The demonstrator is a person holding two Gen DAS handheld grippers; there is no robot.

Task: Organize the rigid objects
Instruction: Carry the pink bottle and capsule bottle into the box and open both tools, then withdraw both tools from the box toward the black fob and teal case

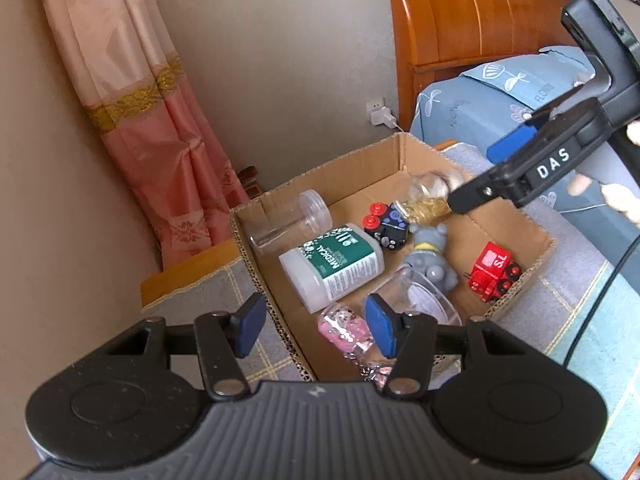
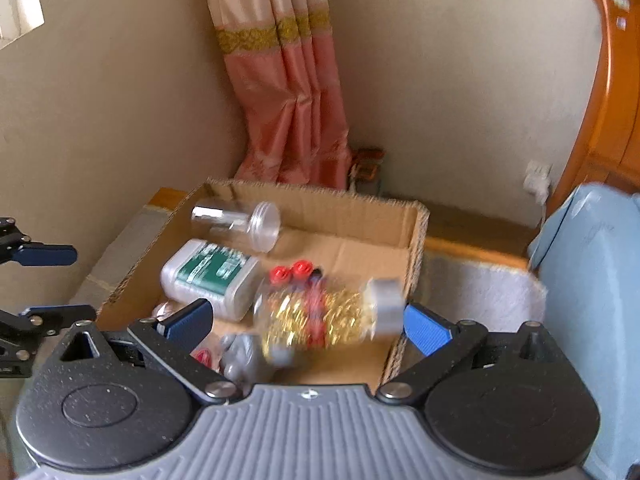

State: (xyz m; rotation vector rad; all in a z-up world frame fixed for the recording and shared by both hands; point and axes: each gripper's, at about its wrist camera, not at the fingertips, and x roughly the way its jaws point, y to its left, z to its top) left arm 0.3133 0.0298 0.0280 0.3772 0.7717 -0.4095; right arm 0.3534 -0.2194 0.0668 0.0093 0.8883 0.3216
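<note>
A cardboard box (image 1: pixel 352 168) sits on a bed and holds several things: a clear jar (image 1: pixel 288 220), a white MEDICAL bottle (image 1: pixel 332 266), a black toy with red wheels (image 1: pixel 386 222), a grey figure (image 1: pixel 430 258), a red toy train (image 1: pixel 494 272), a clear cup (image 1: pixel 420 294) and a pink trinket (image 1: pixel 346 330). My left gripper (image 1: pixel 316 326) is open over the box's near edge. My right gripper (image 2: pixel 308 324) is open above the box (image 2: pixel 416 240). A blurred jar of gold bits (image 2: pixel 320 316) lies between its fingers, not gripped; it also shows in the left wrist view (image 1: pixel 428 198).
The bed has a checked cover (image 1: pixel 248 344) and a blue pillow (image 1: pixel 500 92). A wooden headboard (image 1: pixel 472 20) stands at the back right. A pink curtain (image 1: pixel 132 112) hangs by the wall, with a wall socket (image 1: pixel 378 112) nearby.
</note>
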